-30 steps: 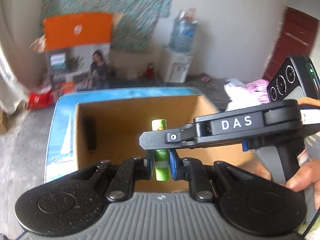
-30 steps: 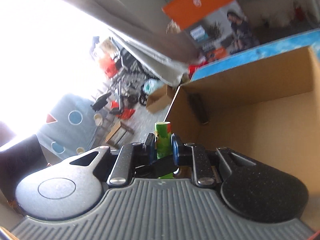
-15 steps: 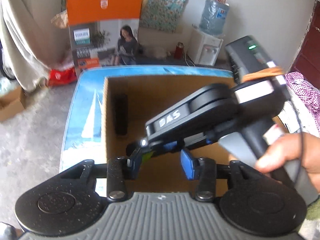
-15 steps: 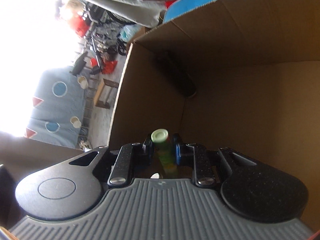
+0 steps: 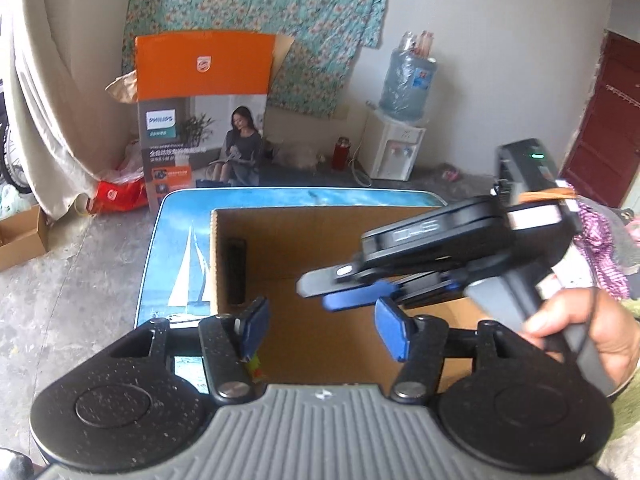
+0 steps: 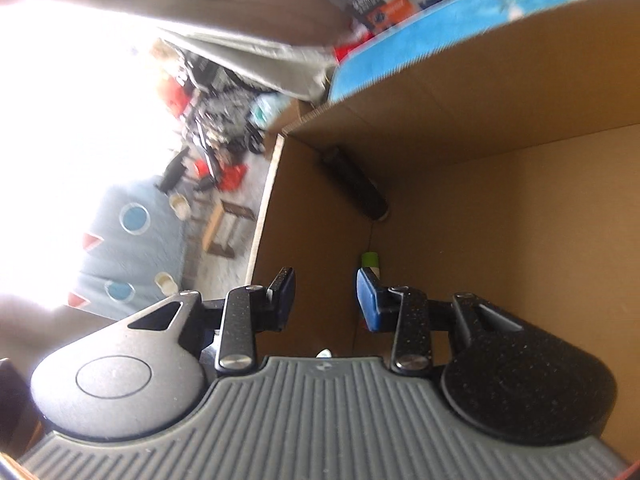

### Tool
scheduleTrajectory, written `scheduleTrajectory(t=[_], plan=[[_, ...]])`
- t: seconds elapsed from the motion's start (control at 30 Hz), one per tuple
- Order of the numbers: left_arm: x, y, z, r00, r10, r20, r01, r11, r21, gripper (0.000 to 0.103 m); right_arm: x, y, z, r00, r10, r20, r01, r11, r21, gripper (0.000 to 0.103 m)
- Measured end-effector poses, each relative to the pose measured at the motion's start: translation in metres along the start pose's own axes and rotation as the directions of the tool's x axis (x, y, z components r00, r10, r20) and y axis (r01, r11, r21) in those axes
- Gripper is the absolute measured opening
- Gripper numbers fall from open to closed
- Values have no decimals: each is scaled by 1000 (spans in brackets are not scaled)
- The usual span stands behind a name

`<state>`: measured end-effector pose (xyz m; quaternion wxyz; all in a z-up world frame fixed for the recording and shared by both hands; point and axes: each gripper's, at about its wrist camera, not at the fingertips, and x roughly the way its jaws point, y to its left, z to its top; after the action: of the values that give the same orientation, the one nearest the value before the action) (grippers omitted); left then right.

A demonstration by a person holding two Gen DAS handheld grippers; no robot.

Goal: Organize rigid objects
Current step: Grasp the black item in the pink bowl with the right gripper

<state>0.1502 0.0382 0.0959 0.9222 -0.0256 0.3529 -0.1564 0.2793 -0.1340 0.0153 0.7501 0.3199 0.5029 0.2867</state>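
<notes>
The green tube [image 6: 370, 261] is lying inside the cardboard box [image 6: 500, 128], by the left wall, just past the right gripper [image 6: 325, 300], whose jaws are opening with nothing between them. The left gripper [image 5: 320, 330] is opening too, empty. Pulling out carelessly, a blue pad could be nudging the tube or snagging the wall.

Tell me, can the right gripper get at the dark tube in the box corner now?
Probably yes. The right gripper is inside the cardboard box, its jaws opening with nothing between them, and no obstacle lies between it and the dark tube. The green bottle sits just beside the path.
</notes>
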Motion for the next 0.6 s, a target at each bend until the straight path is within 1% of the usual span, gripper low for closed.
scheduleTrajectory(t=[0.13, 0.2, 0.3, 0.4, 0.5, 0.53, 0.6], plan=[[-17, -13, -12, 999, -39, 14, 39, 999, 25, 61, -61, 1, -25, 994, 53, 96, -50, 998, -35, 34], [-22, -19, -20, 998, -69, 11, 69, 997, 34, 61, -90, 0, -44, 987, 61, 150, -54, 997, -51, 34], [-22, -33, -37, 990, -139, -10, 140, 989, 51, 62, -130, -12, -75, 974, 42, 223, -30, 998, -53, 34], [-15, -54, -59, 974, -216, -62, 221, 973, 75, 62, -160, -37, -112, 965, -3, 262, 10, 1000, -26, 34], [2, -77, -82, 954, -268, -132, 283, 953, 108, 61, -168, -61, -147, 961, -58, 270, 54, 998, 23, 34], [7, -83, -88, 949, -275, -154, 294, 949, 116, 59, -170, -70, -158, 961, -73, 267, 66, 997, 38, 34], [20, -97, -101, 936, -292, -196, 320, 939, 129, 52, -161, -85, -176, 964, -102, 247, 87, 994, 70, 34]])
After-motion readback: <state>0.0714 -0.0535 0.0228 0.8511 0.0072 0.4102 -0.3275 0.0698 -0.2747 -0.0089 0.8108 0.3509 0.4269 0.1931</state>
